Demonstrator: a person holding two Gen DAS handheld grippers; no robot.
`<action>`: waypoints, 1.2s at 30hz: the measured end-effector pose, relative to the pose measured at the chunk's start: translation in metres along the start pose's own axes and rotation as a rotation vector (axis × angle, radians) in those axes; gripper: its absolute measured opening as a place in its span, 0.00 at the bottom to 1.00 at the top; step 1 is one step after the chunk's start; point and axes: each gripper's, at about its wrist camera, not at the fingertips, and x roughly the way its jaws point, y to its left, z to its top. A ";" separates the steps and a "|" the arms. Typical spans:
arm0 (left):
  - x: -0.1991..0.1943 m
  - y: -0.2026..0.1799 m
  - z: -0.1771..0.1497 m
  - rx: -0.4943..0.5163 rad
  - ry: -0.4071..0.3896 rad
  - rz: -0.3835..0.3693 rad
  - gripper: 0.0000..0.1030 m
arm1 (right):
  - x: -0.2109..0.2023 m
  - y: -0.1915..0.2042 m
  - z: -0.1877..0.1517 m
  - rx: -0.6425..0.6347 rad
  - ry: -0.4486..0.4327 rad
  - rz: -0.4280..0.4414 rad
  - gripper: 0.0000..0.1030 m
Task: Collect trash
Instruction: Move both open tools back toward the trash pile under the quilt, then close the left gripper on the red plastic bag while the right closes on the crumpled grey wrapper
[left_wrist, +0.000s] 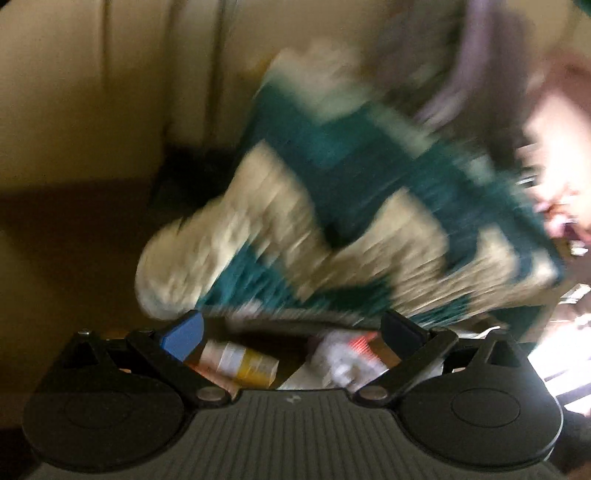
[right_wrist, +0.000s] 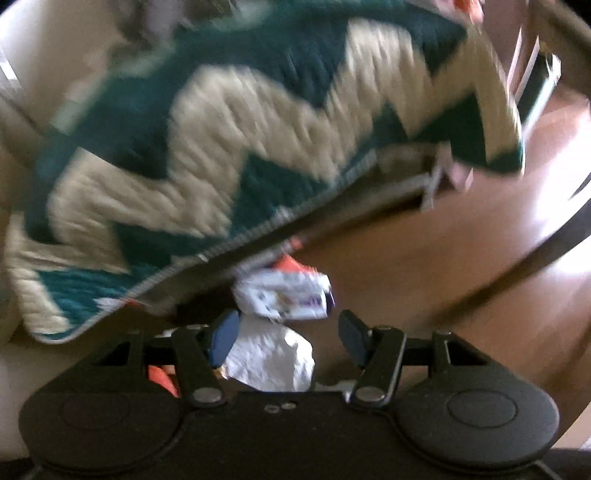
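Observation:
Both views are motion-blurred. In the left wrist view my left gripper (left_wrist: 291, 338) is open and empty above a pile of trash: a yellow and white wrapper (left_wrist: 240, 363) and a crumpled white and red packet (left_wrist: 345, 356). In the right wrist view my right gripper (right_wrist: 290, 338) is open, with a crumpled white paper (right_wrist: 271, 360) and a white and purple wrapper (right_wrist: 286, 295) between and just beyond its fingers; neither is gripped. A teal and cream zigzag cushion (left_wrist: 332, 206) lies tilted over the trash; it also fills the upper right wrist view (right_wrist: 240, 122).
A cream sofa back (left_wrist: 85, 85) stands behind the cushion on the left. A brown wooden surface (right_wrist: 424, 251) spreads to the right of the trash. Orange scraps (right_wrist: 162, 376) show under my right gripper's left finger. Bright light falls at the far right.

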 end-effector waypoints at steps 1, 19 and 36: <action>0.018 0.006 -0.005 -0.027 0.036 0.038 1.00 | 0.014 -0.002 -0.002 0.021 0.025 -0.016 0.58; 0.236 0.100 -0.080 -0.189 0.439 0.367 0.99 | 0.182 -0.070 -0.054 0.160 0.364 -0.247 0.57; 0.317 0.131 -0.112 -0.146 0.588 0.427 0.87 | 0.252 -0.088 -0.068 0.187 0.462 -0.257 0.54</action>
